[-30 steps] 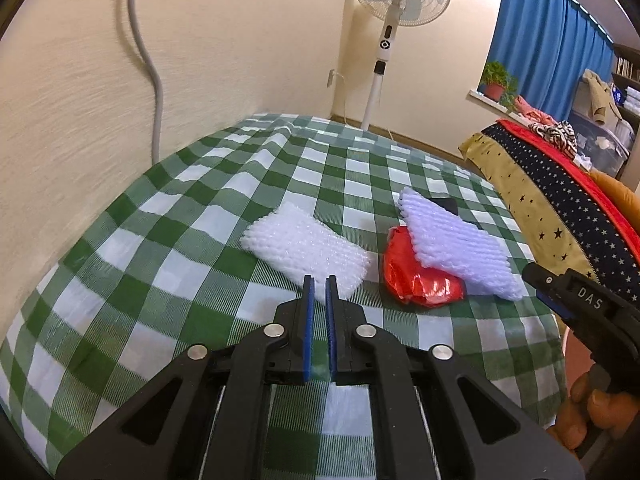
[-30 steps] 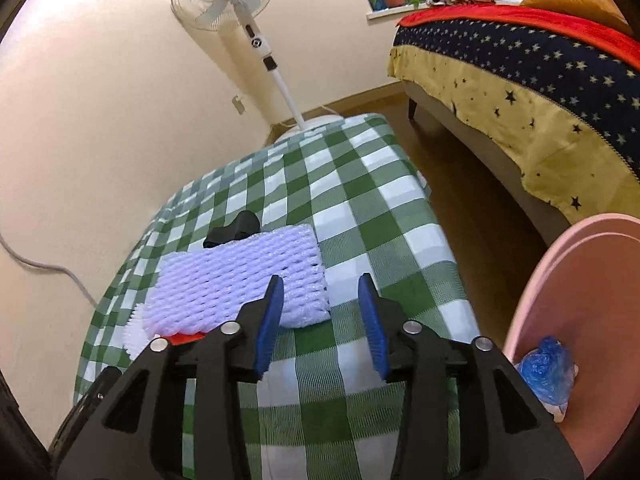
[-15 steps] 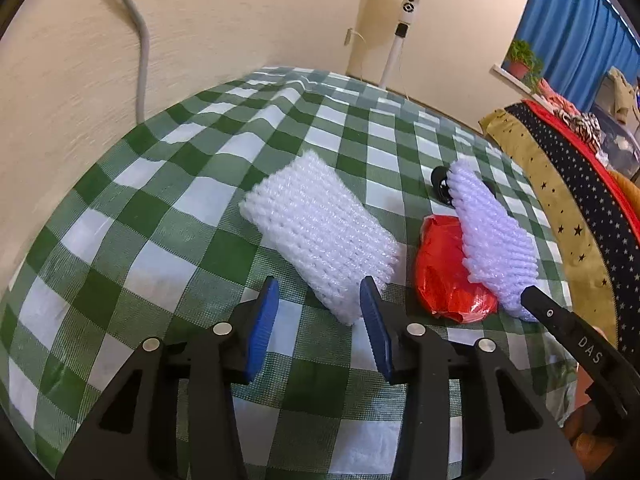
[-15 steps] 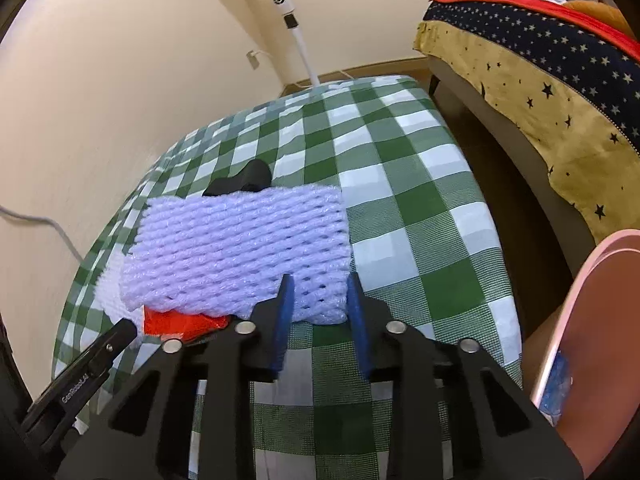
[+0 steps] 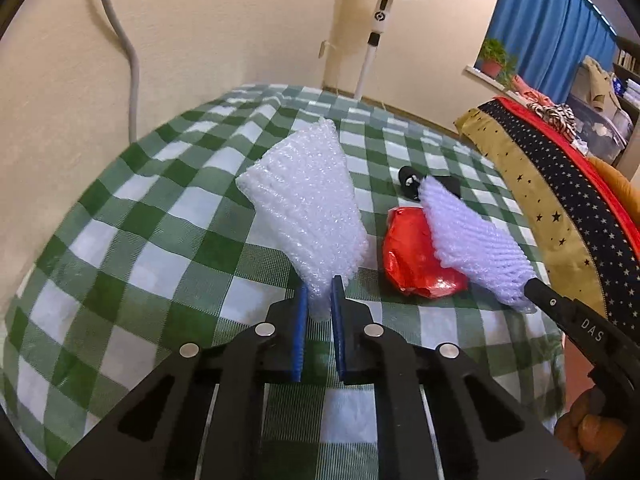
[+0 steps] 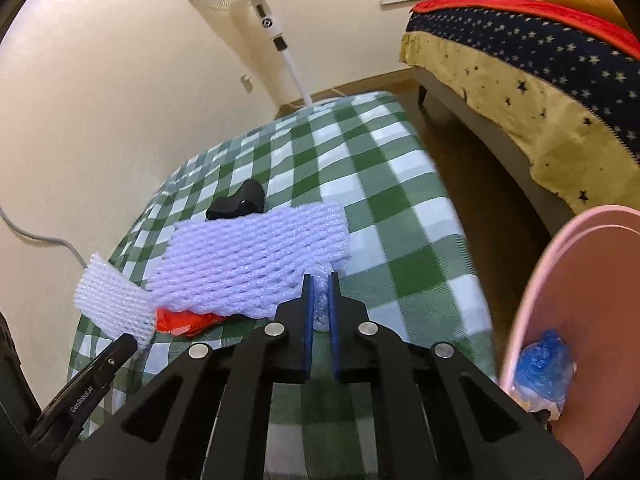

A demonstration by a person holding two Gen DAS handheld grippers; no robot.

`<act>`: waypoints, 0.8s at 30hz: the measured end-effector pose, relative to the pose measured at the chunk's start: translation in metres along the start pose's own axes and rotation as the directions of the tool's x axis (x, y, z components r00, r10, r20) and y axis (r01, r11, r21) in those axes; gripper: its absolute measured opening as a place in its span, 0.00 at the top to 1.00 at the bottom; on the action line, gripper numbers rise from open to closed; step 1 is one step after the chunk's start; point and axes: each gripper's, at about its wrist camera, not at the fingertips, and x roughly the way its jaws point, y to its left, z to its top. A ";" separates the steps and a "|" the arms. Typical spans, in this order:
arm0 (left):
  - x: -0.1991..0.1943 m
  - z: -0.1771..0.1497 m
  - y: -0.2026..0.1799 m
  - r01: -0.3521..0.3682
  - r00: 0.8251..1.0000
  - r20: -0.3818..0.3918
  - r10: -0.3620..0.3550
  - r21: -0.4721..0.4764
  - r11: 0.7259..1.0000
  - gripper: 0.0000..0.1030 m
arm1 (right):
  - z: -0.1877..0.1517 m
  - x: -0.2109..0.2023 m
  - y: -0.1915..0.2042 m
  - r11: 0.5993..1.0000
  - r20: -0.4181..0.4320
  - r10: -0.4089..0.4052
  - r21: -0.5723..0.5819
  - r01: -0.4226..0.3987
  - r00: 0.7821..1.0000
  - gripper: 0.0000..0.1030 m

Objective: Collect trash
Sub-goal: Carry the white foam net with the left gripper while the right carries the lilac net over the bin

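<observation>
**Both grippers clamping foam nets**

Left gripper [image 5: 319,292]: jaws closing, pads already squeezing the near end of the white foam net [image 5: 308,208], w/ the rest tilted up off the green checked tablecloth [image 5: 120,240]. Right gripper [image 6: 319,294] same deal, closing on the corner of the lavender foam net [image 6: 256,260], which lies partly over the red wrapper [image 5: 416,260]. Black clip thing [image 6: 238,201] just behind it. Pink bin [image 6: 580,320] off to the right, blue bag [image 6: 542,360] inside.
</observation>
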 end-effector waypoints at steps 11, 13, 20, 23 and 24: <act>-0.029 -0.020 -0.019 0.034 0.999 0.029 -0.035 0.049 0.998 0.89 | -0.009 -0.055 0.003 0.999 0.070 -0.021 -0.041 0.024 0.997 0.93; -0.037 -0.022 -0.024 0.046 0.998 0.038 -0.049 0.060 0.997 0.89 | -0.010 -0.067 0.005 0.998 0.084 -0.023 -0.051 0.027 0.996 0.93; -0.061 -0.027 -0.040 0.085 0.994 0.058 -0.091 0.099 0.991 0.89 | -0.013 -0.105 0.011 0.996 0.140 -0.039 -0.073 0.050 0.989 0.93; -0.069 -0.029 -0.043 0.099 0.992 0.067 -0.106 0.104 0.990 0.89 | -0.013 -0.119 0.008 0.996 0.160 -0.051 -0.069 0.063 0.986 0.93; -0.072 -0.030 -0.045 0.103 0.991 0.070 -0.111 0.105 0.989 0.89 | -0.013 -0.124 0.008 0.995 0.166 -0.057 -0.067 0.069 0.984 0.93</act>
